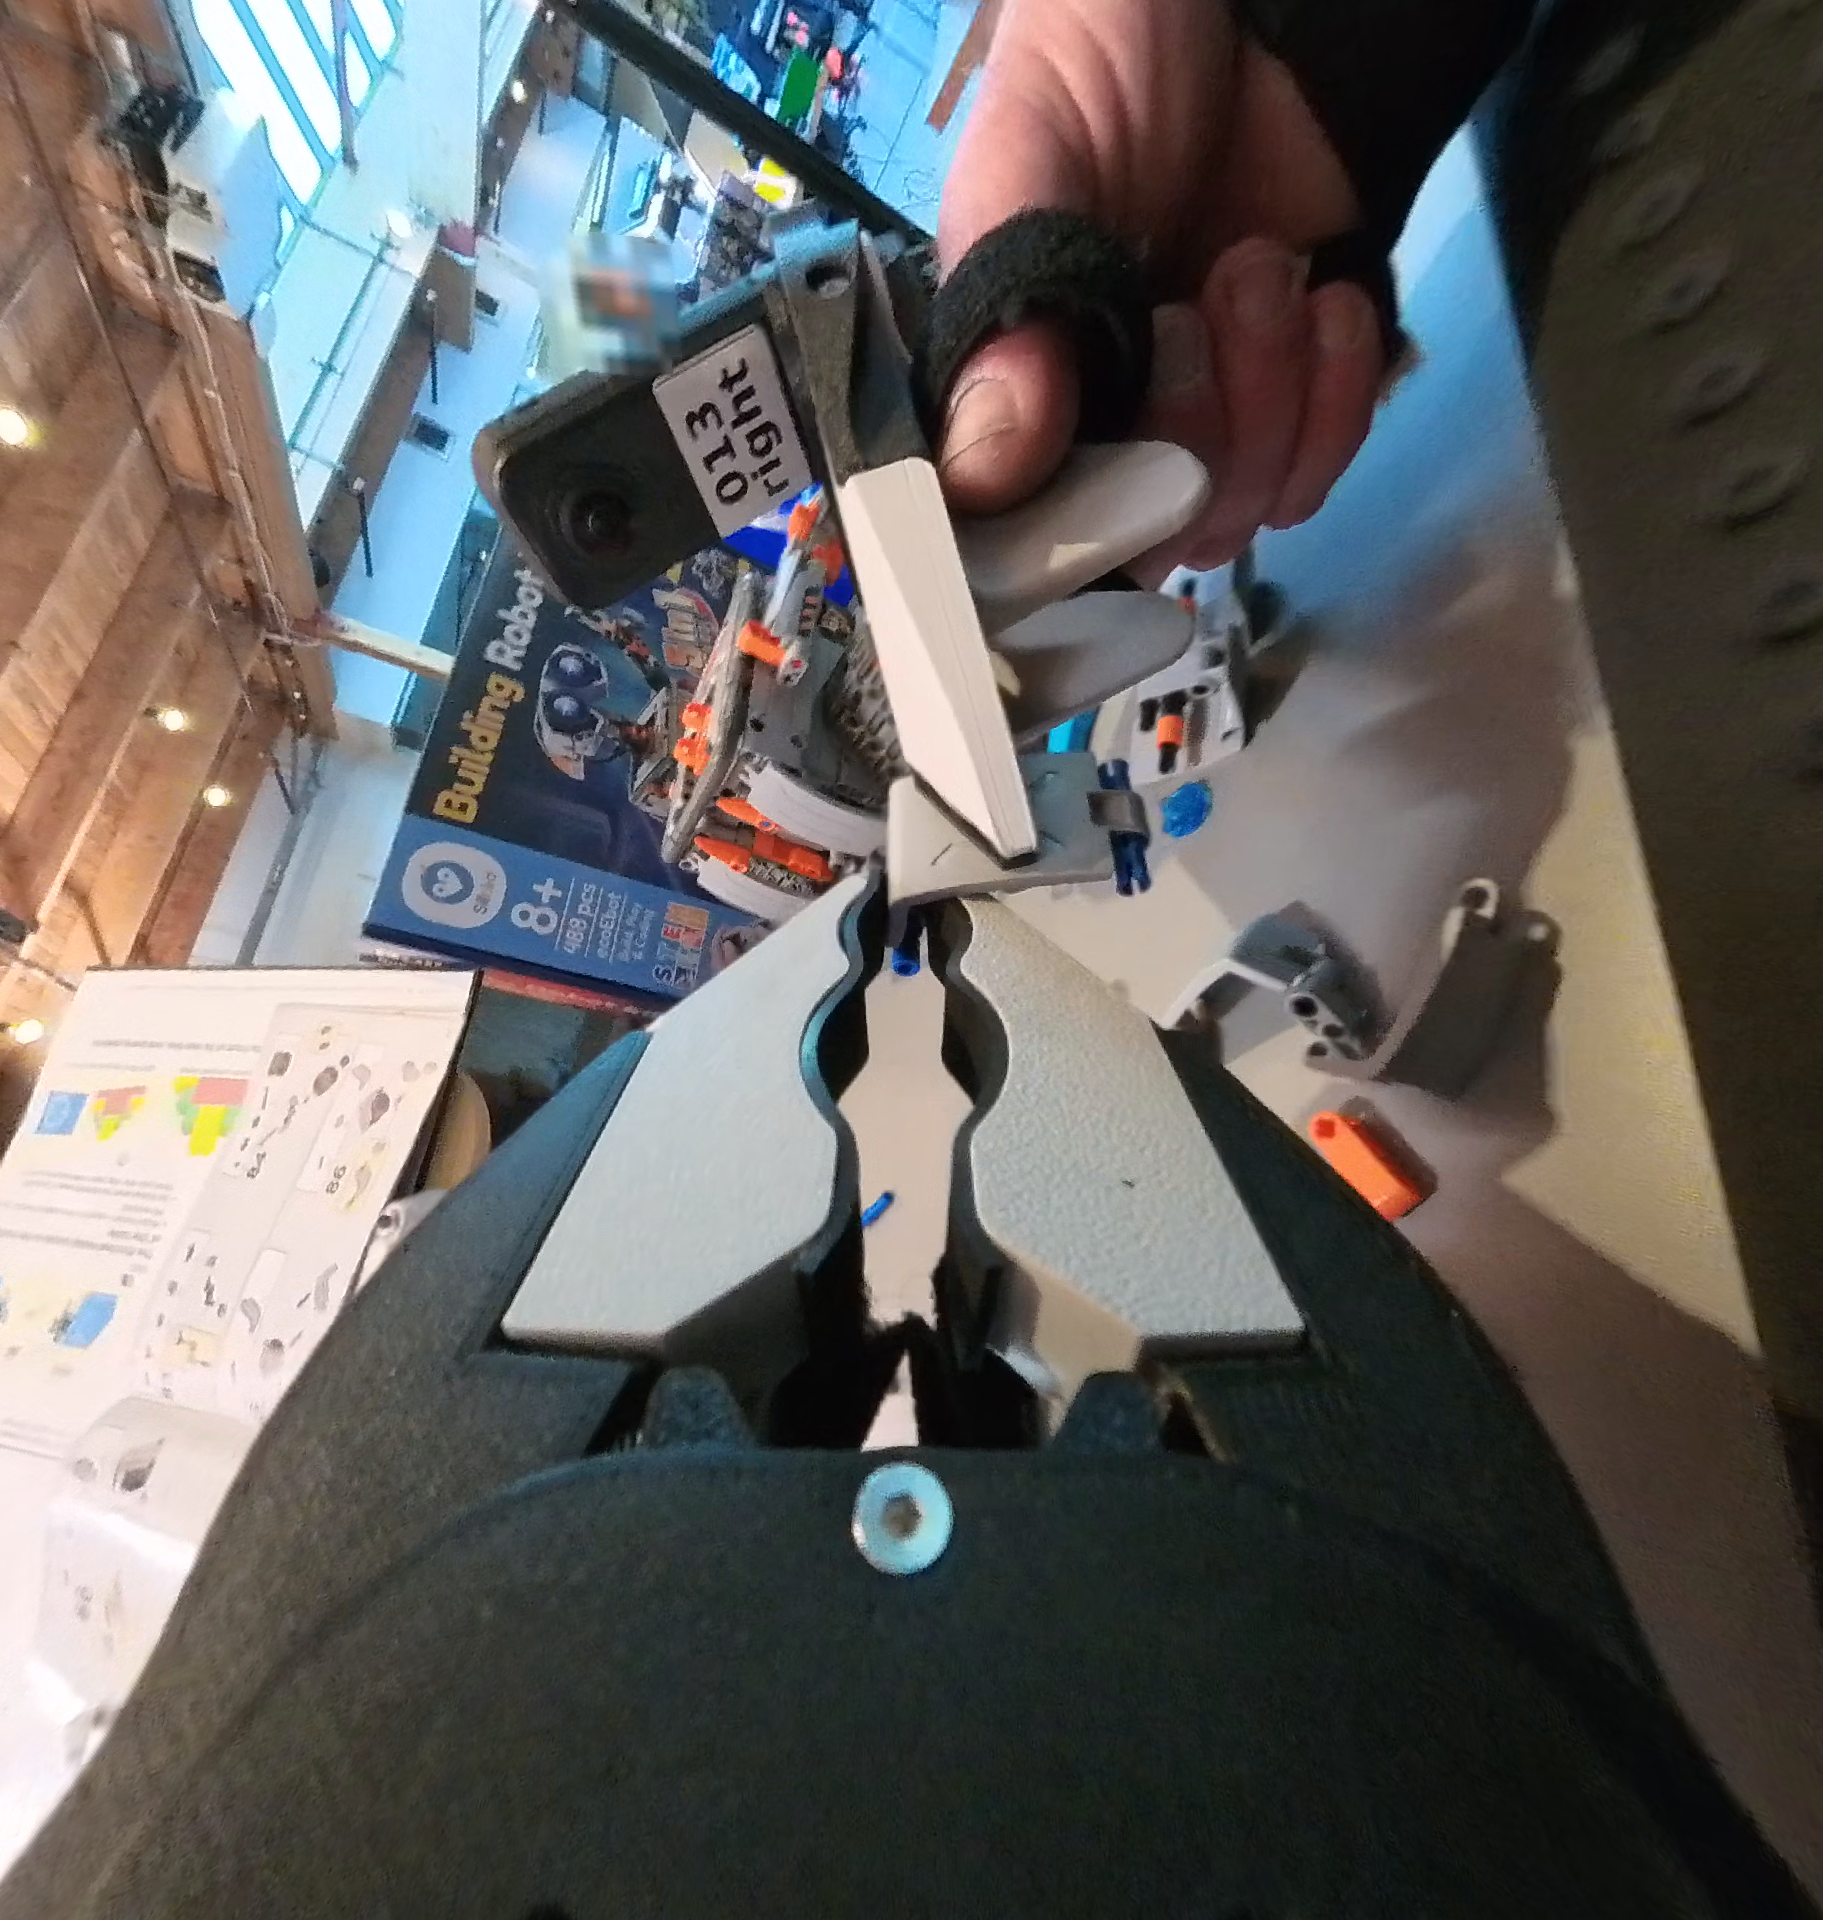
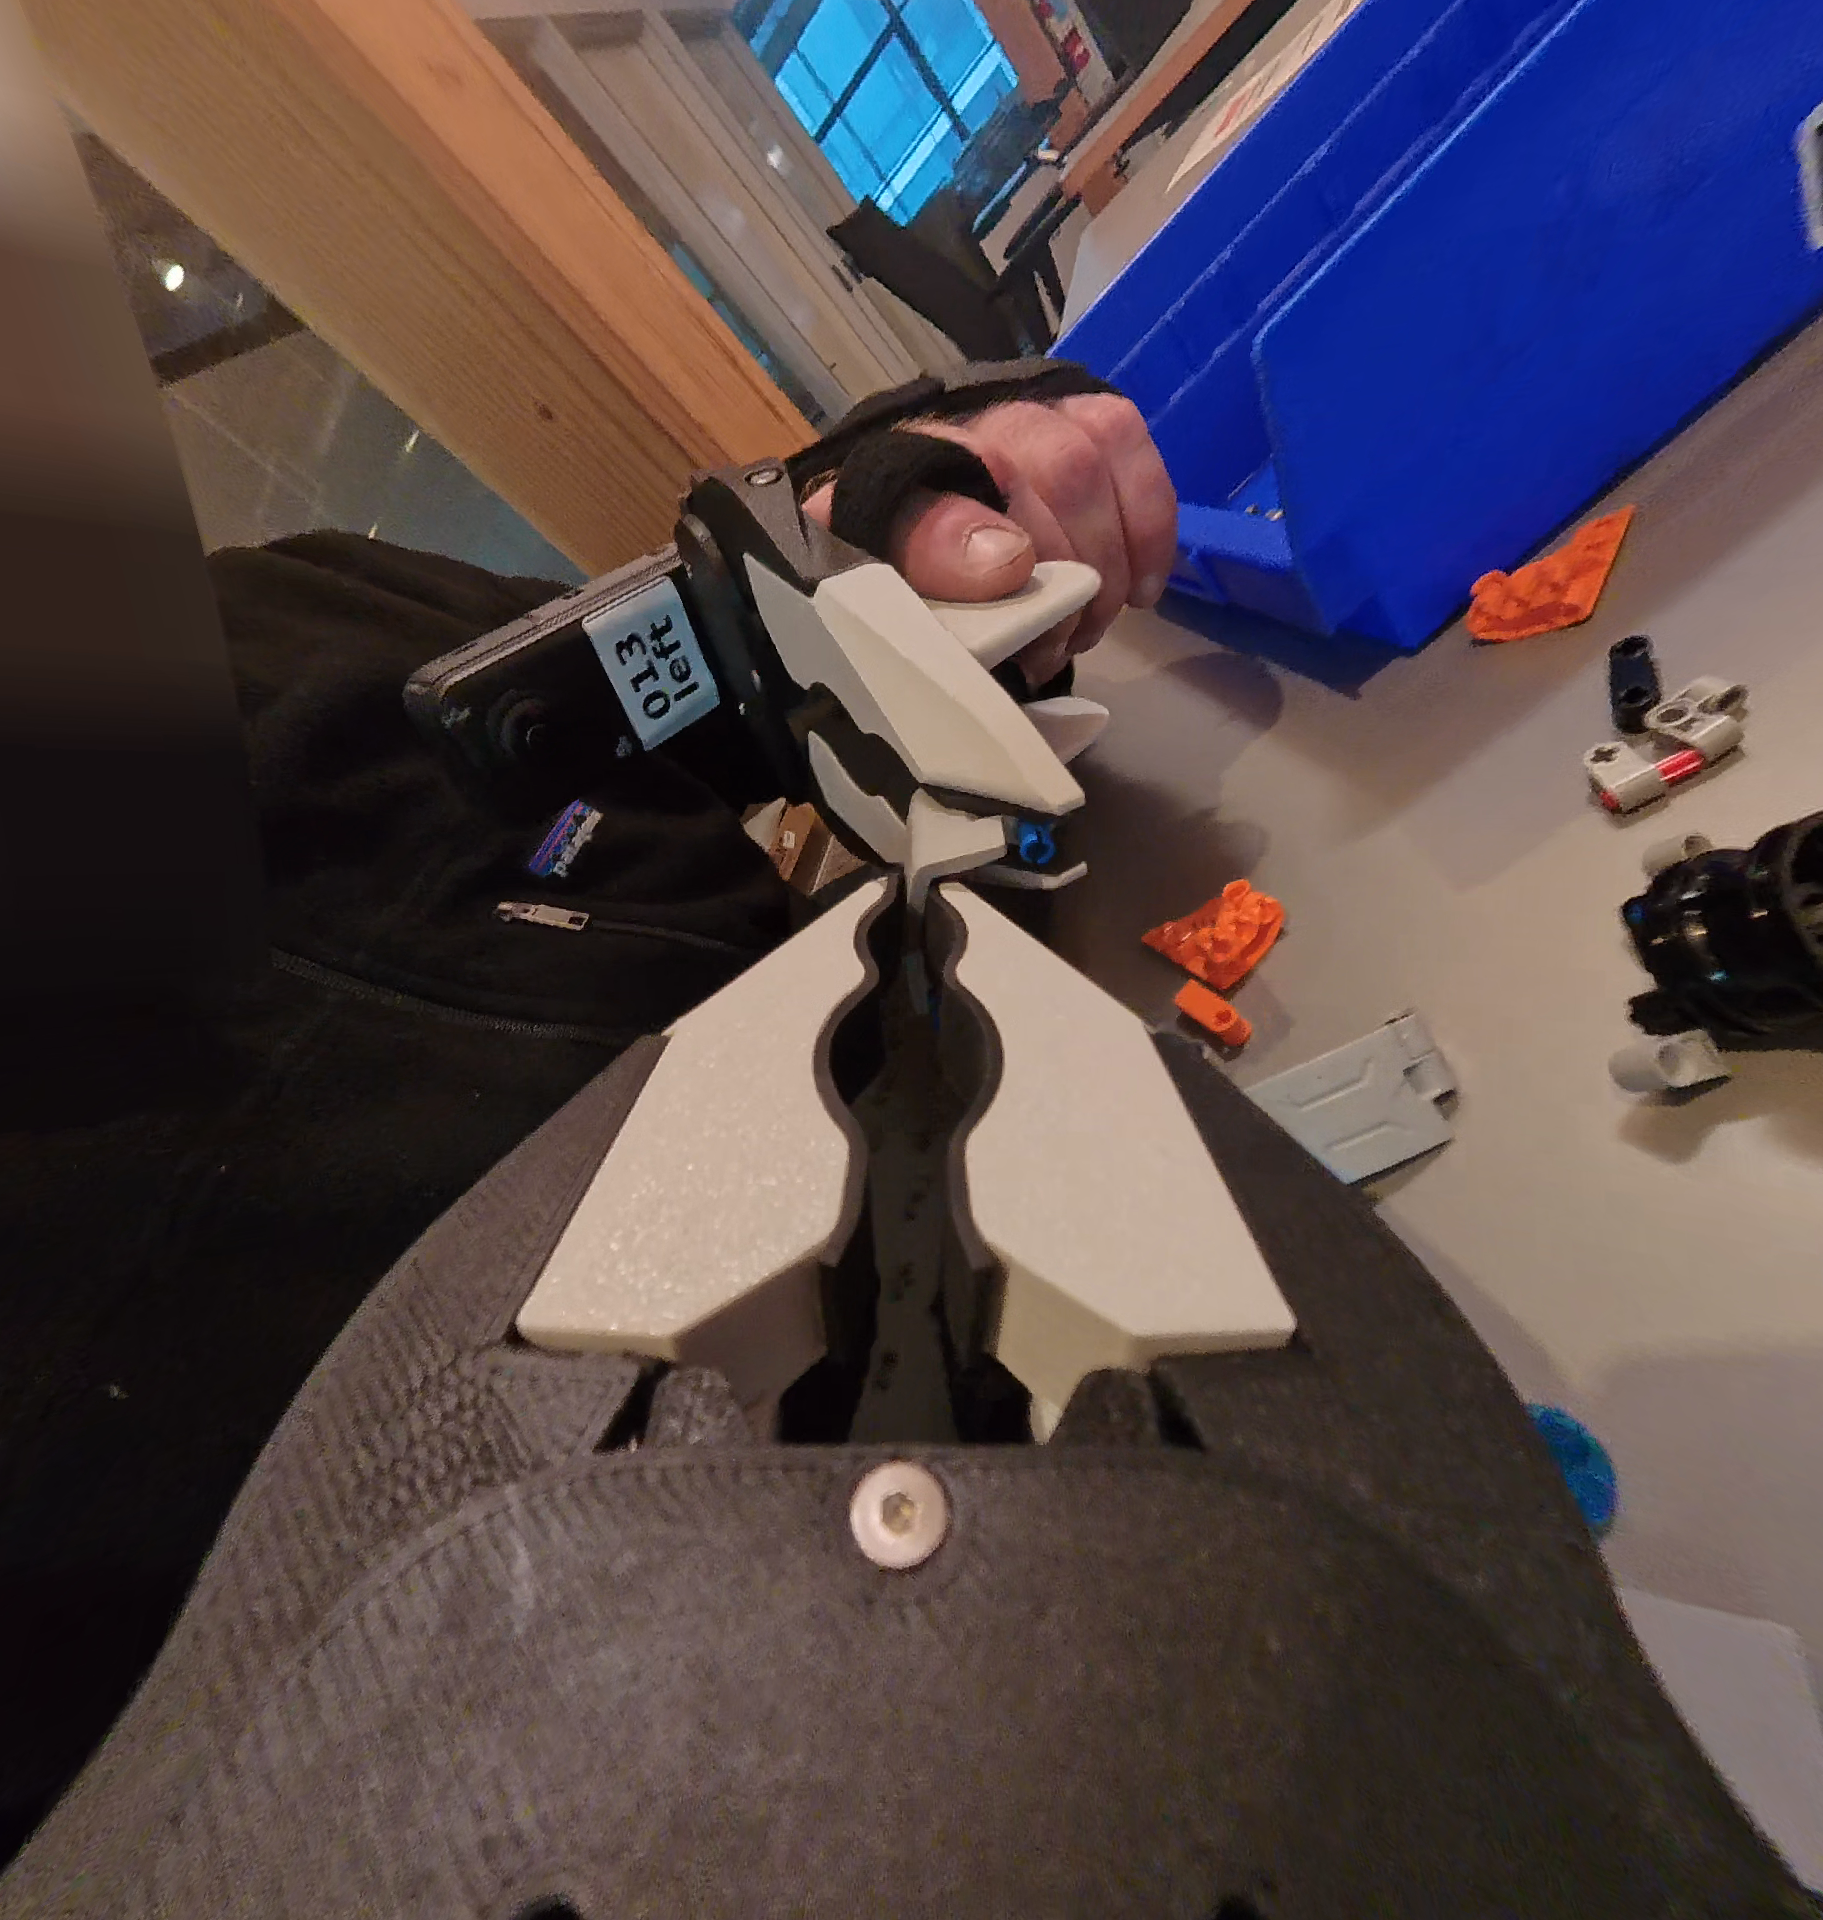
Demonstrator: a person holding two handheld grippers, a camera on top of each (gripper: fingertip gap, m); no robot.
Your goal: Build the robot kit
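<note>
We work over a pale grey table (image 2: 1509, 1299) in a workshop with wooden beams and tall windows. Behind the grey building piece (image 1: 1000, 842) held between us stands a blue toy box (image 1: 533, 790), with an open instruction booklet (image 1: 200, 1143) to its left. In the other view a blue plastic bin (image 2: 1509, 312) sits beyond that piece. Our left gripper (image 1: 912, 914) closes its tips on the lower edge of the piece; our right gripper (image 2: 912, 899) pinches it from the opposite side. A small blue pin (image 2: 1037, 840) pokes from the piece. An orange brick (image 1: 1369, 1164) lies just right of it.
</note>
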